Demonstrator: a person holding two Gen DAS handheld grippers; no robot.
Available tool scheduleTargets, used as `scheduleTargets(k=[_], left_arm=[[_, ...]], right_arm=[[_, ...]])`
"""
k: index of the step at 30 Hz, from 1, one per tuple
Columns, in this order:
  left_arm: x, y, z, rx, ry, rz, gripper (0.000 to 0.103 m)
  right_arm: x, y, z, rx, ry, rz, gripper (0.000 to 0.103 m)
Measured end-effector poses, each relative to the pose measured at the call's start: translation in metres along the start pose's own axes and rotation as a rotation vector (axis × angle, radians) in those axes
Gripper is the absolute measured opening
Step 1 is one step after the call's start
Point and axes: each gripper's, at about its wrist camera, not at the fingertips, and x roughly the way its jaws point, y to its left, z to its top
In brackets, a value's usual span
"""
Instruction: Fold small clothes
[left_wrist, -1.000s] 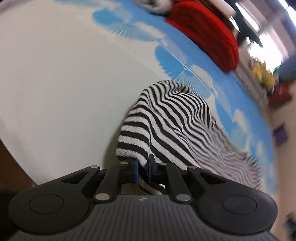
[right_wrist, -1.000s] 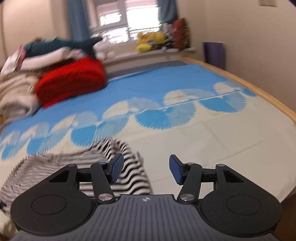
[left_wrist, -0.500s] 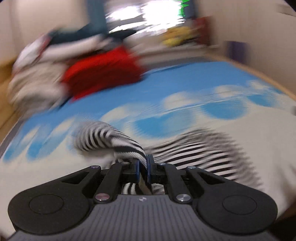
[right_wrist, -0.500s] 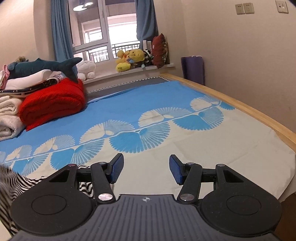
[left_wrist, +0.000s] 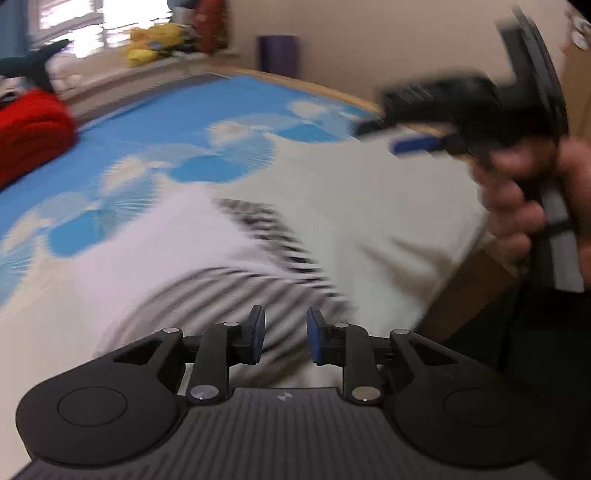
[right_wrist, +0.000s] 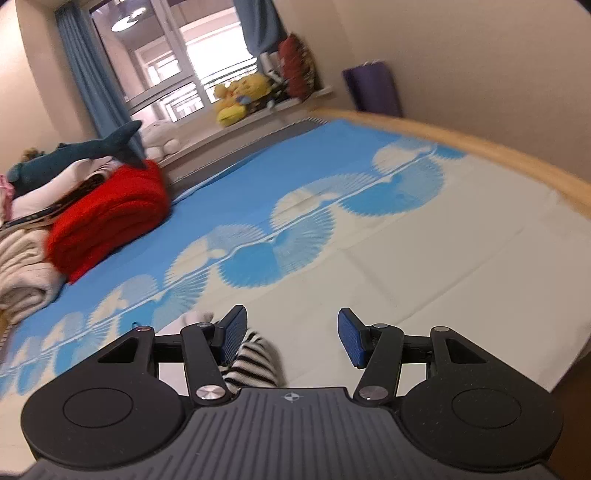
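- Since the earlier frames the left gripper (left_wrist: 282, 338) has let go of the striped garment (left_wrist: 236, 284): its fingers, clamped on the cloth a second ago, have just been opening and now stand apart with no cloth pinched between them.
- One garment is in view, black-and-white striped, lying crumpled on the bed (left_wrist: 369, 206) just ahead of the left gripper; motion blur smears its stripes and washes its upper part to plain white.
- From the right wrist camera only a small striped corner (right_wrist: 255, 360) shows, beside the left finger of the right gripper (right_wrist: 291, 338) and partly hidden behind it.
- Right fingers are spread wide, holding nothing.
- In the left view a person's hand (left_wrist: 517, 206) grips the right gripper's handle, blurred and cut off by the frame edge.
- Farther back lie one red folded blanket (right_wrist: 110, 218), a shark plush (right_wrist: 74, 155) and yellow toys (right_wrist: 240, 94) on the windowsill.
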Motion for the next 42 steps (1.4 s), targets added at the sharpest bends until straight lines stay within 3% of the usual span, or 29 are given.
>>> scheduleTargets(k=[4,8,11,13,16,19,21,22,23,25,30,32,34,36,38,42], left_arm=[[-0.028,0.055,-0.002,-0.055,0.02,0.106,0.029],[-0.04,0.107,-0.017,-0.136,0.016,0.13,0.032],[-0.039,0.138,-0.042,-0.245,-0.007,0.104,0.032],[-0.031,0.157,-0.051,-0.397,0.024,0.078,0.032],[-0.037,0.161,-0.045,-0.402,-0.058,0.018,0.036],[-0.03,0.165,-0.045,-0.439,-0.031,-0.021,0.036],[-0.023,0.166,-0.045,-0.449,-0.007,-0.054,0.043],[-0.021,0.166,-0.044,-0.452,-0.002,-0.061,0.05],[-0.019,0.165,-0.044,-0.456,0.003,-0.068,0.056],[-0.012,0.164,-0.043,-0.468,0.018,-0.086,0.061],[0.011,0.162,-0.042,-0.545,0.076,-0.123,0.068],[0.02,0.158,-0.041,-0.559,0.106,-0.155,0.073],[0.032,0.152,-0.041,-0.55,0.159,-0.17,0.077],[0.049,0.145,-0.046,-0.508,0.251,-0.117,0.078],[0.065,0.142,-0.055,-0.491,0.351,-0.054,0.077],[0.076,0.141,-0.066,-0.448,0.421,-0.022,0.078]], right_arm=[[0.011,0.013,-0.004,0.022,0.073,0.079,0.056],[0.027,0.035,-0.015,-0.008,0.169,0.117,0.056],[0.046,0.046,-0.025,-0.012,0.272,0.13,0.056],[0.064,0.052,-0.032,-0.013,0.352,0.137,0.056],[0.081,0.057,-0.04,-0.003,0.416,0.13,0.057],[0.101,0.06,-0.047,0.006,0.484,0.101,0.058],[0.11,0.06,-0.051,0.02,0.521,0.106,0.057],[0.11,0.062,-0.052,0.025,0.524,0.121,0.046],[0.106,0.064,-0.052,0.021,0.511,0.139,0.023],[0.095,0.067,-0.05,0.008,0.472,0.187,0.003],[0.037,0.043,-0.024,0.127,0.218,0.375,0.002],[0.028,0.034,-0.024,0.093,0.221,0.331,0.002],[0.037,0.021,-0.032,0.106,0.305,0.225,0.002],[0.055,0.013,-0.043,0.08,0.414,0.108,0.002],[0.071,0.023,-0.055,-0.024,0.479,0.036,0.002],[0.086,0.054,-0.068,-0.225,0.505,-0.016,0.002]])
